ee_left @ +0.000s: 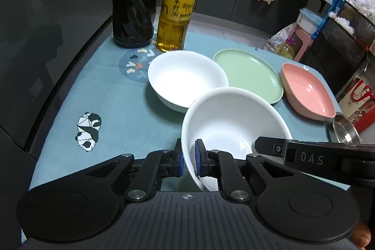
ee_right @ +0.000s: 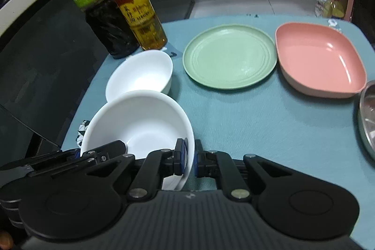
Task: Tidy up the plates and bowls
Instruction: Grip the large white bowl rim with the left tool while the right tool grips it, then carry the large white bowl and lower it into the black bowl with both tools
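**Basically a two-gripper bowl carry, both pinching the same rim**

So, nearest the cameras: the left gripper (ee_left: 189,157) and the right gripper (ee_right: 190,157) each have their jaws nearly closed on the wall of the same glossy white round bowl (ee_left: 234,123), one blue pad inside and one outside. Left has the bowl's left rim, right has the right rim. The bowl looks tipped and lifted off the teal table mat (ee_right: 257,128), though I can't tell for sure if its base is clear of the mat. My guess on the double grip: a slick, deep bowl pinched on one edge would swing, so opposite sides keep it steady.

Just behind it sits a second white round bowl (ee_left: 187,79), upright on the mat, close to the held one. I'd say that's the stacking target, since matching bowls nest.

Further back, toward the far left edge of the table, a dark vinegar bottle with a green label (ee_left: 134,4) and a yellow oil bottle (ee_left: 177,13) stand side by side. Right of the second bowl is a pale green round plate (ee_right: 229,57), then a pink rounded-rectangle dish (ee_right: 318,57) at the far right corner. A steel dish (ee_right: 369,118) pokes in at the right edge.
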